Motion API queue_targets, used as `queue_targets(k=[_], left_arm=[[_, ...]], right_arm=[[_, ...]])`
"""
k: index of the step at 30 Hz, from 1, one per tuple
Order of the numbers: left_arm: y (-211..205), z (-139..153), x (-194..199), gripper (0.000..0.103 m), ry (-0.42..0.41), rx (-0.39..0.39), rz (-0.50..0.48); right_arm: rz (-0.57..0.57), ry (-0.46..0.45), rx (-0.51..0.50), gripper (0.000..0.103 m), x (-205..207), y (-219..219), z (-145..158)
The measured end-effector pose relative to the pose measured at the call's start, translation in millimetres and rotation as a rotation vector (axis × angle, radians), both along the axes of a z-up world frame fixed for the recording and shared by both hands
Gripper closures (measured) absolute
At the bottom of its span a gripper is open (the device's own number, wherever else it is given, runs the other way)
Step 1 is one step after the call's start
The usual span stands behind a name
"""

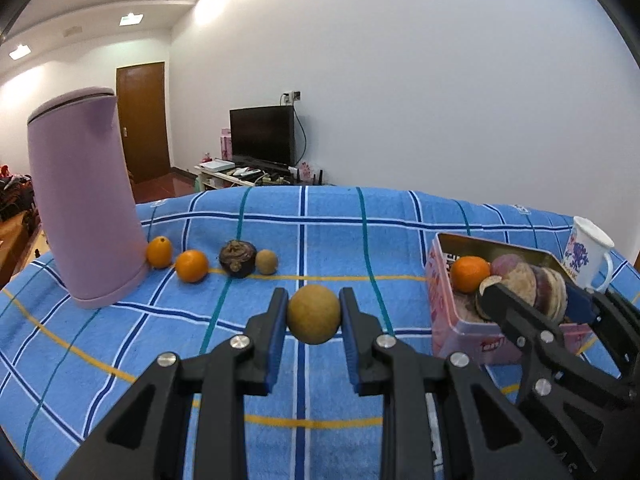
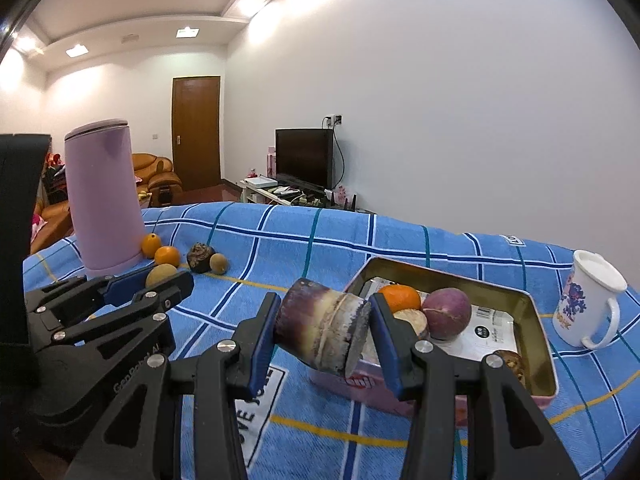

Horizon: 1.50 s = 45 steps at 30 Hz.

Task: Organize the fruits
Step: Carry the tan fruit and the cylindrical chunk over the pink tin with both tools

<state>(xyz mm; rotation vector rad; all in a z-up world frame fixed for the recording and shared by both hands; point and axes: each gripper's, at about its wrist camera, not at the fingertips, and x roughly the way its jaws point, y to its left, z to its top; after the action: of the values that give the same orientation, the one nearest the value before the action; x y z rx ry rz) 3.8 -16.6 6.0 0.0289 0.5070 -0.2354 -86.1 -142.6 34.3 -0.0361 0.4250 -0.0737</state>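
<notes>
Looking through the left wrist view, I have my left tool [image 1: 314, 314] clenched on a round tan fruit [image 1: 314, 314], lifted above the blue checked cloth [image 1: 360, 236]; two oranges [image 1: 192, 266] and two brown fruits sit in a row beside the purple jug [image 1: 80, 200]. Switching to the right wrist view, my right tool [image 2: 322, 330] grips a purple-and-cream cane chunk [image 2: 322, 330] at the near edge of the pink tin [image 2: 538, 320], which holds an orange [image 2: 400, 298] and a purple fruit [image 2: 447, 312].

Purple jug [image 1: 82, 200] standing upright on blue checked cloth [image 1: 312, 236]; white mug [image 2: 588, 304] near right edge; dark television [image 1: 262, 135] behind.
</notes>
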Motion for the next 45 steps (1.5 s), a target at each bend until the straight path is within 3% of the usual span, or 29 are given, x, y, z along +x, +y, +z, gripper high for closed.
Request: queue_targets(k=[12,33,45], left_arm=[[-8.9,-2.4,-16.6,0.076,0.009,0.048,0.021],[-46.0,-1.5,-34.5,0.076,0.006,0.097,-0.034],[-64.0,10.0,-37.8,0.076,0.0,0.064,-0.098]], right_arm=[[-0.016,-0.003,-0.012,0.056,-24.7,-15.7,1.3],[-0.094,-0.01,-0.006,0.056,-45.5,-62.0,5.3],[-0.178,-0.029,0.009,0.056,-56.3,-101.2,10.7]])
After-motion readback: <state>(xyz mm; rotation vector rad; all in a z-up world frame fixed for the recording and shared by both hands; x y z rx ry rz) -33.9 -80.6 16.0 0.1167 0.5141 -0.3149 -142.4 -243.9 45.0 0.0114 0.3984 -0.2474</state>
